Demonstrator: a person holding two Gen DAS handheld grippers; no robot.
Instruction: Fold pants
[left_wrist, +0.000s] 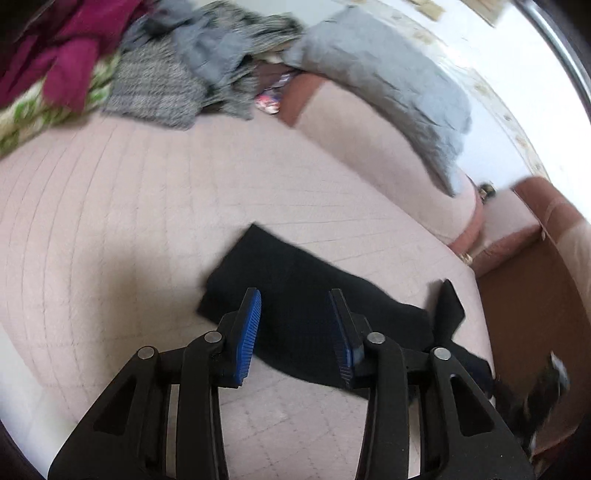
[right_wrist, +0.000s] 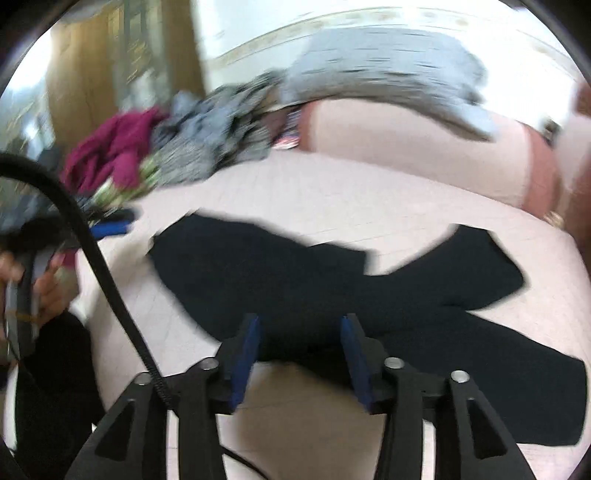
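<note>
black pants (right_wrist: 332, 288) lie spread on quilted pink bed (left_wrist: 110, 206), legs splayed, unfolded. left hand-held gripper (left_wrist: 295, 325) and right hand-held gripper (right_wrist: 301, 347) hover above fabric, jaws parted, empty. advice: pinch one hem edge only, lay leg squarely over other.

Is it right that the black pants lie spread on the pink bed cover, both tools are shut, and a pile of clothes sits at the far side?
One thing is wrong: the tools are open, not shut. The left wrist view shows the left tool open over the pants, and the right wrist view shows the right tool open too. The pants do lie spread on the cover, with the pile beyond.
</note>
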